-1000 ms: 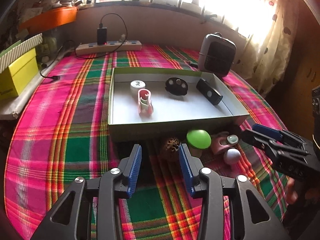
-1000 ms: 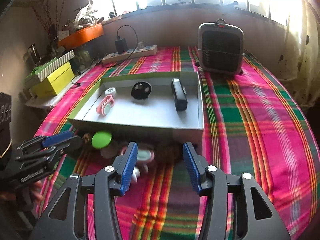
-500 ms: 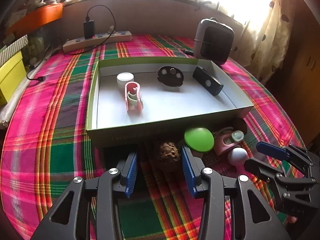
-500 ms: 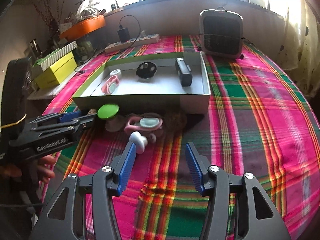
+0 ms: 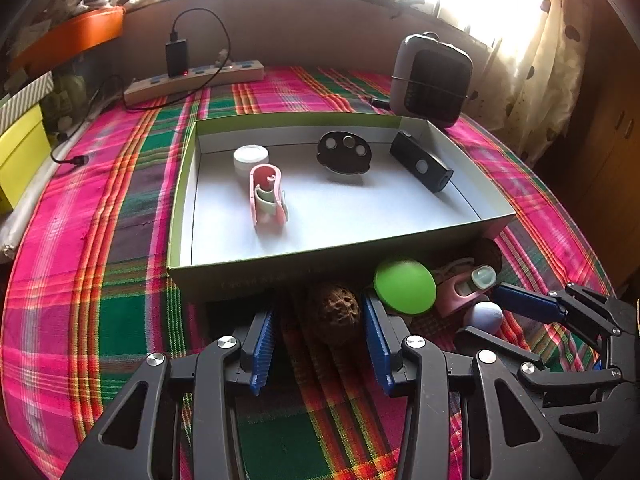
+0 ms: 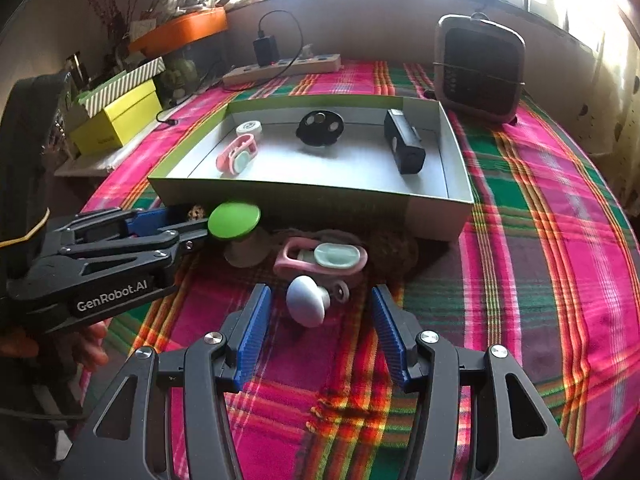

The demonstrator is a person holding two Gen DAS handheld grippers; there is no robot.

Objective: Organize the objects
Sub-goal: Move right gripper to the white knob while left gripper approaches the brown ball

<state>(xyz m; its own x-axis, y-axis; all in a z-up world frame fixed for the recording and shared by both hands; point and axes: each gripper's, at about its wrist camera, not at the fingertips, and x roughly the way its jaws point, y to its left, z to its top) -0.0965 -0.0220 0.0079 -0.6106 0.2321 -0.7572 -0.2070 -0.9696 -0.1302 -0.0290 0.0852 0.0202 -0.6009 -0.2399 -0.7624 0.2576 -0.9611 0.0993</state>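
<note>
The left gripper (image 5: 320,338), fingers spread, is straddling a brown walnut (image 5: 334,312) lying on the counter (image 5: 80,240) just in front of the tray (image 5: 320,268), while the right gripper (image 6: 320,330), fingers also spread, is flanking a pale mushroom-shaped knob (image 6: 307,306) nearby.

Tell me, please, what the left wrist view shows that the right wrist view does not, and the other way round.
Only the left wrist view shows the walnut plainly, between the open left gripper. Only the right wrist view shows the pale mushroom knob fully, between the open right gripper, and the stem under the green mushroom cap. Both show the box with four items inside, the heater and the power strip.
</note>
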